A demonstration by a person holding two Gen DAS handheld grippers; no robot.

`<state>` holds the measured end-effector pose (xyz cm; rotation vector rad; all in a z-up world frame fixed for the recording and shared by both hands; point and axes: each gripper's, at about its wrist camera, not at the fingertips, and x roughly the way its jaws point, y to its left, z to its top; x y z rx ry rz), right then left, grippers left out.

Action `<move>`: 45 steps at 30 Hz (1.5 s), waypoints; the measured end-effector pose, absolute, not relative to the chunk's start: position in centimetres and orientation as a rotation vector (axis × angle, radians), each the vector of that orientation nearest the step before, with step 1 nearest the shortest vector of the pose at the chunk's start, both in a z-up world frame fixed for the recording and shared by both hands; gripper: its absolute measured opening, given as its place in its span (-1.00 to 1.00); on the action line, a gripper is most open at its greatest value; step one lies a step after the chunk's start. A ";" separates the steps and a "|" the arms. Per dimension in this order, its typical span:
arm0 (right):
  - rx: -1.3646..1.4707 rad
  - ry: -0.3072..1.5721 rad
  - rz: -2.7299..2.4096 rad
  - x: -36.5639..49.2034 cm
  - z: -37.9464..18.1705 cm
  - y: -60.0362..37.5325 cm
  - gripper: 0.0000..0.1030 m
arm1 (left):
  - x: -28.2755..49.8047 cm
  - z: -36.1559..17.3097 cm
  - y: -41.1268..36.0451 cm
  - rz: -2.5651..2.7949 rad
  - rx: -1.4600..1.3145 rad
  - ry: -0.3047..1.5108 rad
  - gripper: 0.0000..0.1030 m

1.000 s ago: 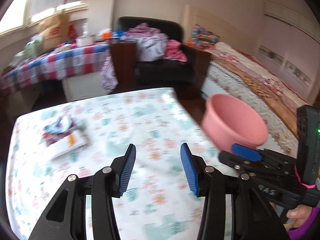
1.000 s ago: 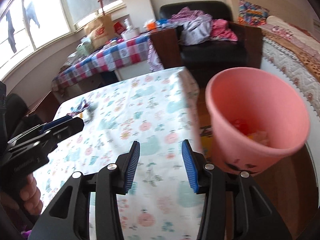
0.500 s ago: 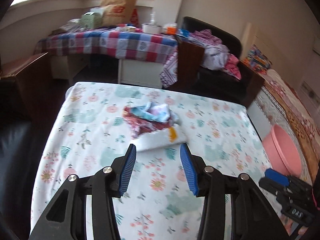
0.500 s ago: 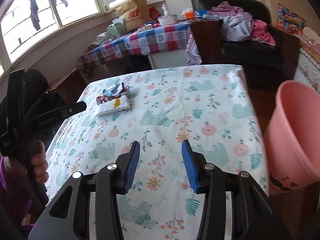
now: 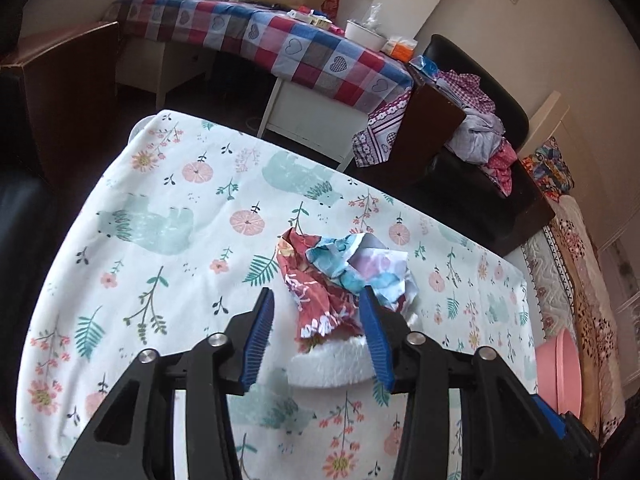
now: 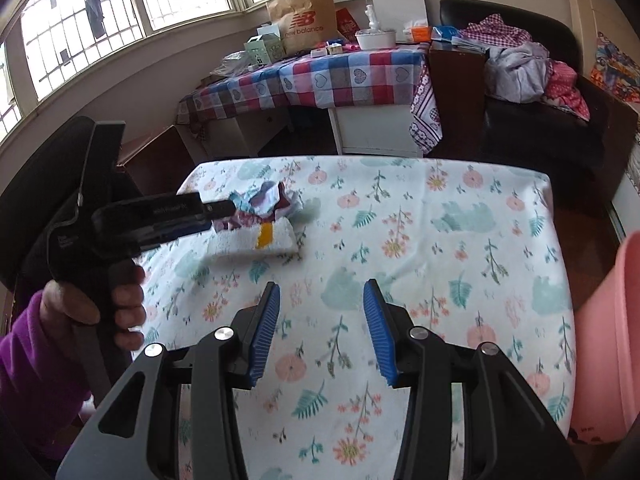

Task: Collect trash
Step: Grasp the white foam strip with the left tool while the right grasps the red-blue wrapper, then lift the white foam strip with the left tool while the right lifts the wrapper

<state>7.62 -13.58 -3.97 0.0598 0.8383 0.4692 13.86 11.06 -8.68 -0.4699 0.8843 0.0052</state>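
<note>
A crumpled wad of red and blue-white wrappers (image 5: 340,276) lies on the floral tablecloth (image 5: 160,240), partly on a white fluffy pad (image 5: 332,368) with a yellow patch. My left gripper (image 5: 318,320) straddles the wad's near end. Its jaws are closing, the right pad at the wrappers' edge and the left pad still clear of them. In the right wrist view the left gripper (image 6: 220,216) reaches the wad (image 6: 268,204) from the left, held by a hand in a purple sleeve. My right gripper (image 6: 322,320) hangs open and empty over the tablecloth (image 6: 440,240). A pink bucket (image 6: 604,340) stands off the table's right edge.
Beyond the table are a checkered-cloth table (image 6: 320,80) loaded with a paper bag and boxes, a black armchair (image 6: 560,128) piled with clothes, and a bed (image 5: 580,280) at the right. Dark wooden furniture (image 5: 60,92) stands at the left. The pink bucket (image 5: 560,368) shows low right.
The left gripper has swung left and down onto the wrappers, and its jaws have narrowed around them. The right wrist view has turned left, so the bucket slid to the right edge.
</note>
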 end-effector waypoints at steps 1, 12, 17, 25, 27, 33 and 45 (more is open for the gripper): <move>0.065 0.837 0.476 8.1 -3.9 -13.4 -0.14 | 14.1 -8.9 11.1 0.007 -0.470 0.887 -0.55; 0.139 0.901 0.613 14.7 -4.5 -8.8 -0.14 | 12.5 -9.5 11.9 0.000 -0.510 0.877 -0.90; 0.112 0.901 0.685 14.9 -5.0 -5.8 -0.14 | 11.9 -9.5 11.8 -0.008 -0.492 0.877 -0.90; -0.011 0.883 0.663 15.4 -5.9 -2.8 -0.68 | 11.0 -9.3 11.7 -0.010 -0.470 0.880 -0.90; -0.030 0.901 0.670 15.1 -6.2 -2.8 -0.90 | 10.7 -9.1 11.6 -0.008 -0.466 0.877 -0.90; 0.021 0.854 0.684 12.7 -4.6 -4.7 -0.94 | 9.4 -8.4 11.6 -0.020 -0.455 0.855 -0.90; 0.057 0.810 0.618 9.0 -2.9 -9.0 -0.94 | 5.2 -6.7 8.3 -0.208 -0.324 0.884 -0.09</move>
